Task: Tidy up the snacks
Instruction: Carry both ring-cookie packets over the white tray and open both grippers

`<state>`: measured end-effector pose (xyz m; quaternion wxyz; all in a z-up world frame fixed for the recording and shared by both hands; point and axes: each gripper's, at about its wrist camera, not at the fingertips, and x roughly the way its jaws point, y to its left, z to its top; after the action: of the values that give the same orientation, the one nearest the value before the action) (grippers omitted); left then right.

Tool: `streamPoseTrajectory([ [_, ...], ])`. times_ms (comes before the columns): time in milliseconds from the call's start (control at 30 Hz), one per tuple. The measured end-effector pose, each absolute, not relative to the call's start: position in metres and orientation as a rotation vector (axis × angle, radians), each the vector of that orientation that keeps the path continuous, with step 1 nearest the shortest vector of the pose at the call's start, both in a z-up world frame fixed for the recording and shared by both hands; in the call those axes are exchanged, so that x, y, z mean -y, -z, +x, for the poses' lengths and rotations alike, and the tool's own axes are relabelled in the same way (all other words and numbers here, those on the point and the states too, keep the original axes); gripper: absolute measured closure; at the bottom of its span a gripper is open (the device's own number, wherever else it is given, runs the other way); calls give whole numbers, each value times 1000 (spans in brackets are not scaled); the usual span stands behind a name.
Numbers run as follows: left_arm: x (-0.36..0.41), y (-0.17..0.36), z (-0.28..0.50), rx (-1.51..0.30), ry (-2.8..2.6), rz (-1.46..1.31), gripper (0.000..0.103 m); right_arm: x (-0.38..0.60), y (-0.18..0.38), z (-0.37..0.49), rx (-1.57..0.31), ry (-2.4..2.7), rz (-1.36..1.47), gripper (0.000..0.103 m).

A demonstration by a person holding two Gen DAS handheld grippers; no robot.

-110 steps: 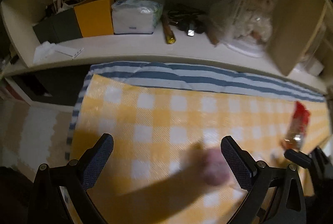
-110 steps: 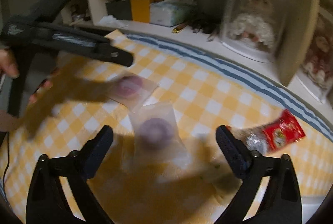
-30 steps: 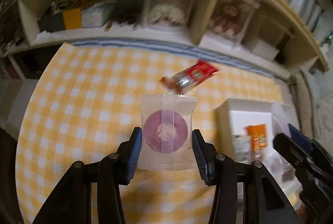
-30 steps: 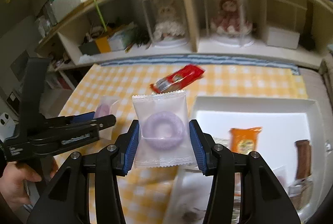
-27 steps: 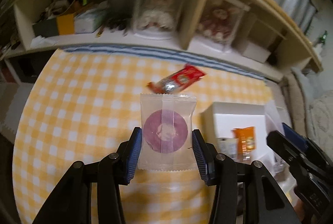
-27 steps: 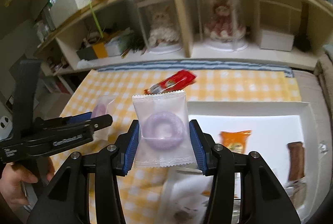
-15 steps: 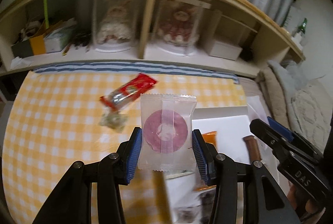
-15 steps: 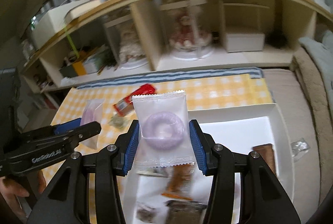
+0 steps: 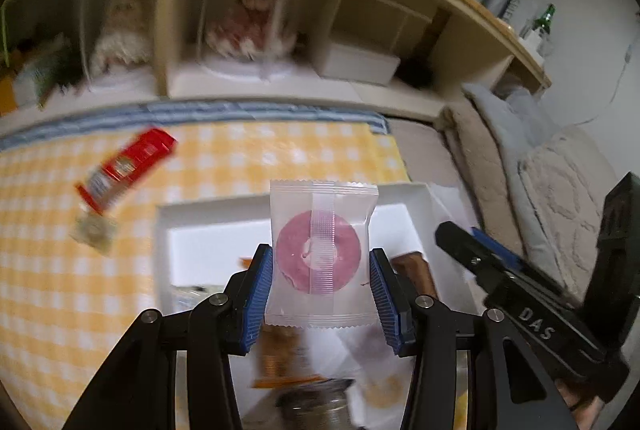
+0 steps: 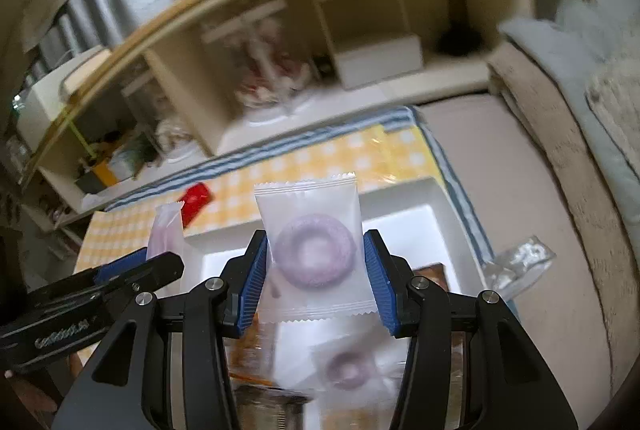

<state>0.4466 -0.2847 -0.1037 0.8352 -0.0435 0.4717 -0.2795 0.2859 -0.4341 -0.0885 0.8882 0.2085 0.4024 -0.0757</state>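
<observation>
White tray (image 9: 162,258) on the checked cloth (image 9: 248,150), largest item, already holding an orange packet (image 9: 280,358), a brown bar (image 9: 416,270), a wrapped purple ring (image 10: 348,370) and a dark item at the near edge, too blurred to name; both packets hang above it. Left tongs (image 9: 322,288) clenched on the pink doughnut packet (image 9: 320,254), gripped by its side edges, sachet upright; right tongs (image 10: 314,276) clenched likewise on the purple doughnut packet (image 10: 314,250). To do this step well, you lower each sachet over the bare white floor at the far half of the tray, keep the two tongs apart so they do not knock together, and release only once the wrapper is close to the floor, since a light sachet is likely to drift or land on edge. Outside the tray: a red packet (image 9: 124,166) and a small pale sachet (image 9: 94,230) lie on the cloth to its left; a clear wrapper (image 10: 520,262) lies to its right.
</observation>
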Motion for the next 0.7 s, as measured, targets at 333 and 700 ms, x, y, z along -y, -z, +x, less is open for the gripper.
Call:
streamPoseTrajectory([
  [333,322,180,485,-1205,668,-250,56,462,125,285,-916,222,485,54],
  [700,315,216,525,-1231,587,-236,56,453,148,296,-994,180,500,54],
])
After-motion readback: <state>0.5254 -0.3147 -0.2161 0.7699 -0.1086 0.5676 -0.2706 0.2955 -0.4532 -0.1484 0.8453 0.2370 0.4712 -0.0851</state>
